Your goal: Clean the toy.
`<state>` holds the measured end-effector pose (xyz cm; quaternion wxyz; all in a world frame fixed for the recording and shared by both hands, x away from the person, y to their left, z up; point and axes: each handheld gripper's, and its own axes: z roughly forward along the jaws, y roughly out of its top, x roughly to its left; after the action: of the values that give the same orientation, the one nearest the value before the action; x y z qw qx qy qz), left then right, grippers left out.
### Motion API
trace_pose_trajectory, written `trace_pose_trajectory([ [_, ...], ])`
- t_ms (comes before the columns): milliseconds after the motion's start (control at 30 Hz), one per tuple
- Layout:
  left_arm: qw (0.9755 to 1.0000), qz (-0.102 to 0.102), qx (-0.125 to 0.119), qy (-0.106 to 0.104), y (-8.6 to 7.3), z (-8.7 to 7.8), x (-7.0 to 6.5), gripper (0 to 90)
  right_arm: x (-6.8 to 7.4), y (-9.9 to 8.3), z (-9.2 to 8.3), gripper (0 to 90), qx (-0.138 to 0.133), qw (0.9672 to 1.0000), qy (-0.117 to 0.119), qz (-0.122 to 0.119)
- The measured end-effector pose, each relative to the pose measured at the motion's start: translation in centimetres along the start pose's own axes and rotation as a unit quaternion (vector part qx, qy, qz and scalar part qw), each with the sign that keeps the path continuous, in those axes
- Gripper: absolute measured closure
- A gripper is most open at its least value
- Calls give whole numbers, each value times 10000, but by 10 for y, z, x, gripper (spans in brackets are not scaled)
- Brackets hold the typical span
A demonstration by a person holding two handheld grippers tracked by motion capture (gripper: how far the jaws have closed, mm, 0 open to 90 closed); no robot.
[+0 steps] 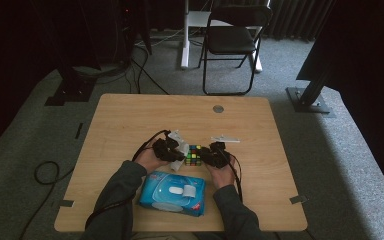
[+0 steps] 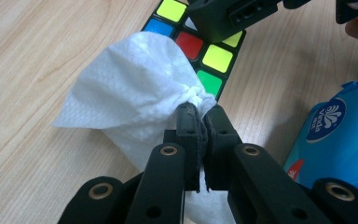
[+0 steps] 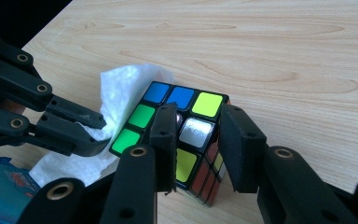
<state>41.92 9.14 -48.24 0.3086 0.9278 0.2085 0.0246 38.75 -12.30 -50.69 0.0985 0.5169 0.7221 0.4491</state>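
wipe (image 2: 135,88) covering cube (image 2: 205,51), pack (image 2: 340,126) cut off

Grey carpet floor (image 1: 330,150), black folding chair (image 1: 232,40), dark curtains (image 1: 290,17)

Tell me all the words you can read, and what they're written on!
"Vinda": this seems to be the white word on the round dark-blue badge of the blue wipes pack, but it is tilted and soft, so I am not sure.
Small line under it: too blurred to read.
Red patch on the pack: its print is too small to read.
Cube: coloured squares, no letters.
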Motion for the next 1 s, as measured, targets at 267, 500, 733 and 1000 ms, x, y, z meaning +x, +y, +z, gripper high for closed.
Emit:
trace_pose_trajectory([
  [267,9984,140,521,147,3,18,1,867,1,0,0,687,-13,10000,-24,20],
  [500,9960,201,850,196,4,32,4,866,0,0,0,689,-7,10000,-20,35],
  [733,9952,207,922,264,5,35,4,865,0,0,0,690,-22,10000,-50,59],
  [1000,9959,17,828,361,6,36,9,866,-2,4,4,693,-27,9998,-84,154],
])
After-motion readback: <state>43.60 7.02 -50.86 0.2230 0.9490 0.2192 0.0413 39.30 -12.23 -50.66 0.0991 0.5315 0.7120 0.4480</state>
